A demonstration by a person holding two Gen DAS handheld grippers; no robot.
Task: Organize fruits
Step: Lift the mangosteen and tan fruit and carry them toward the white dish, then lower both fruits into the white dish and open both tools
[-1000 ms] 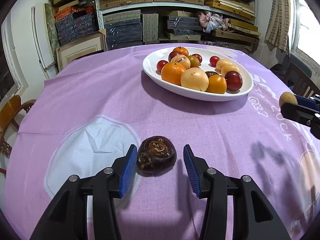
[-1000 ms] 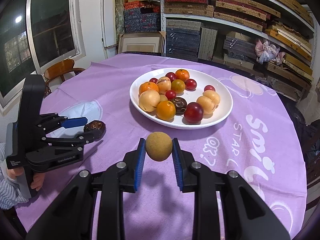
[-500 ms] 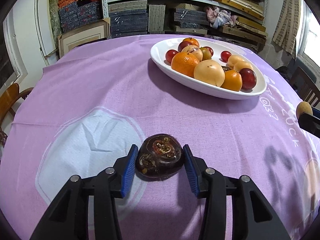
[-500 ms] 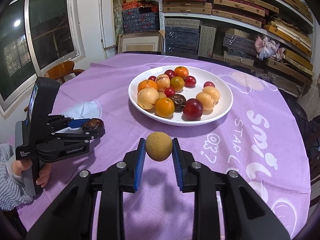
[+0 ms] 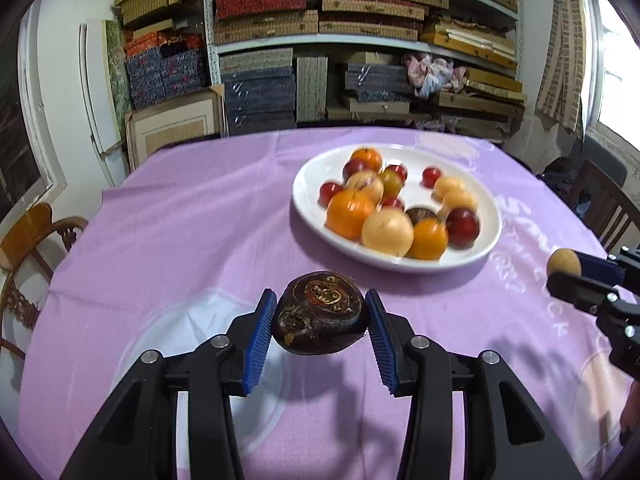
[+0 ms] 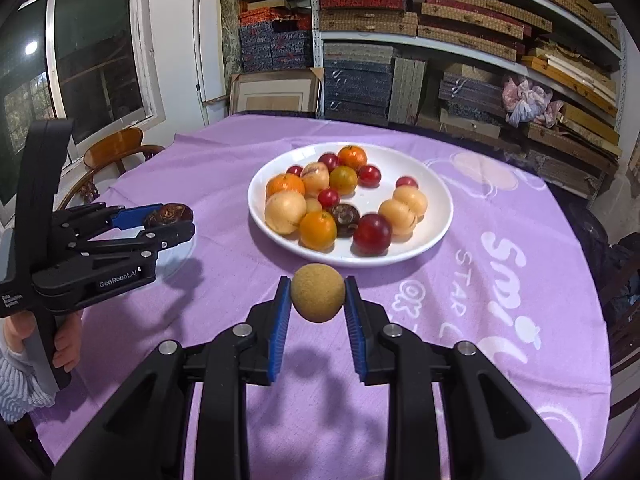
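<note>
Left wrist view. The left gripper point(image 5: 321, 318) pinches a dark brown water chestnut point(image 5: 321, 314) between its blue pads point(image 5: 259, 343), holding it above the purple tablecloth point(image 5: 180, 224), with its shadow visible on the cloth below. The white plate point(image 5: 308, 184) sits ahead and slightly to the right, well apart from the held fruit and already crowded with oranges, pale round fruits and small red ones. The plate and its contents appear blurred. At the right edge, the right gripper point(image 5: 570, 270) carries a tan round fruit point(image 5: 563, 262). Risk: the chestnut is lumpy and flattened, so the pads probably bear on only a few high spots; a tilt or jolt in transit could let it rotate and slip out.

Right wrist view. The right gripper point(image 6: 317, 300) is closed on the tan round fruit point(image 6: 317, 298), held just short of the near rim of the white plate point(image 6: 436, 196). The left gripper point(image 6: 176, 222) is visible at left, its fruit point(image 6: 168, 213) clamped, well apart from the plate. Risks: the near half of the plate is densely packed, so a fruit released onto the heap may roll over the shallow rim onto the cloth. If both grippers approach the plate together, their bodies could collide or knock seated fruit loose. The free space lies at the far right of the plate.
</note>
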